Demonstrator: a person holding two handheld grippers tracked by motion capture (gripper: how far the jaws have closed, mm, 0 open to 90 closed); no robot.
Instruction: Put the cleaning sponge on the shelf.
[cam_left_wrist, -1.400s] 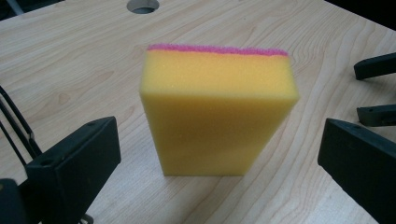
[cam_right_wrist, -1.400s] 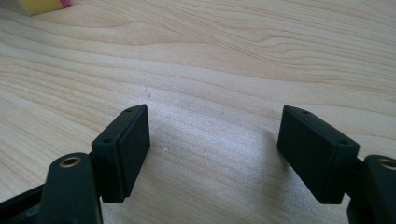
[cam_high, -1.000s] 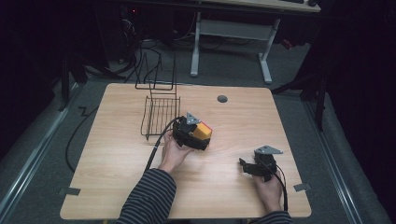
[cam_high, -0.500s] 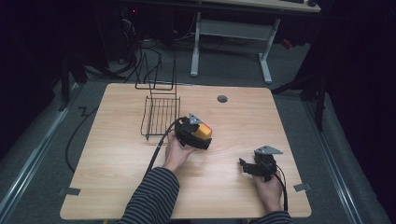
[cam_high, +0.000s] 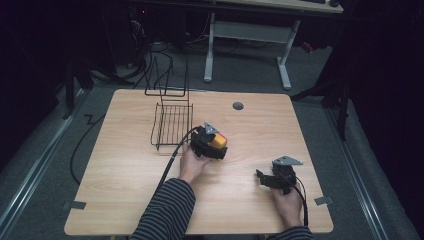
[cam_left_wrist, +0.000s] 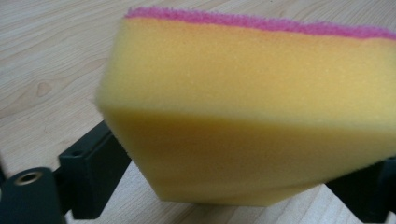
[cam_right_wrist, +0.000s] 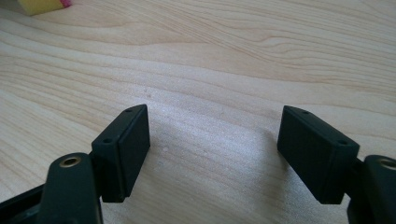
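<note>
You have no writing, label, brand, number or sign to read anywhere in these views. The sponge (cam_left_wrist: 252, 107) between your left gripper's jaws shows plain yellow foam with a pink layer and no print, and the wooden table (cam_right_wrist: 233, 56) under your right gripper shows bare grain alone.
</note>
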